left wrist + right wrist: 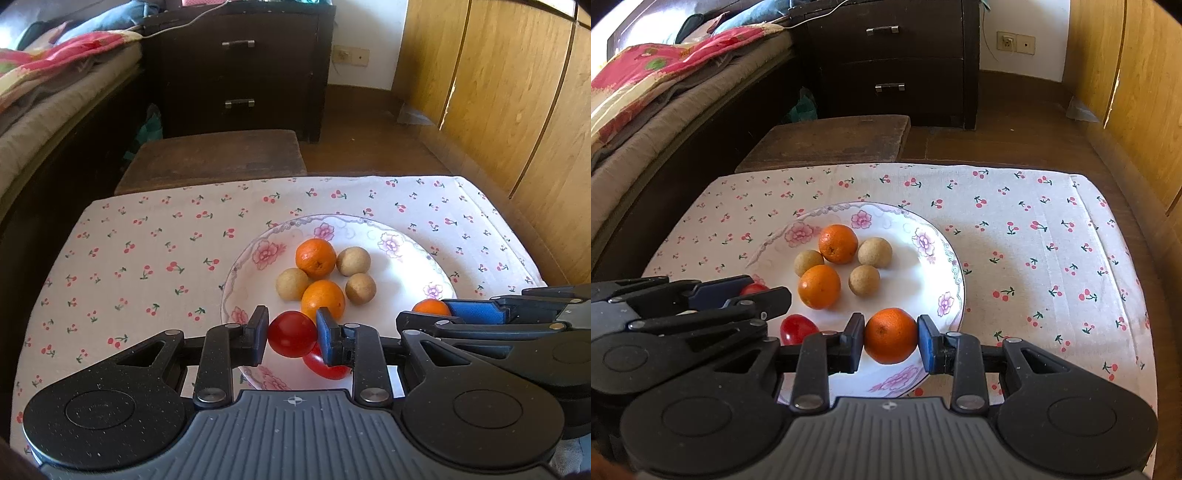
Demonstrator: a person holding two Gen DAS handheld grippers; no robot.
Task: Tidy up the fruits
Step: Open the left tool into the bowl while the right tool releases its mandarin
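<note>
**Two fruits carried in over the plate at once**

We hold one fruit in each gripper, both low over the near edge of the flowered plate (955, 273). The left gripper (291, 334) has its fingers pinching a red tomato (291, 333) across its widest part, pads flat on either side, so the round skin cannot roll out. The right gripper (891, 336) pinches an orange (891, 336) the same way, squarely at its middle. Both tools tilt downward toward the plate, which suits a gentle set-down rather than a drop.

On the plate itself two more oranges (837, 243) lie among three small tan round fruits (874, 252), gathered near the centre and touching one another in places. A second red tomato (798, 328) lies at the near edge, just beside the left tool and partly hidden under it in the left wrist view. The plate rests on a cherry-print cloth (1034, 229) over the desk, and no loose fruit shows on the cloth.

We judge that the fruits are being collected onto this one plate, and that the near rim is free enough for both. The grippers sit close side by side, so we would release with care: a rolling orange could nudge the cluster or slip off the shallow rim.
</note>
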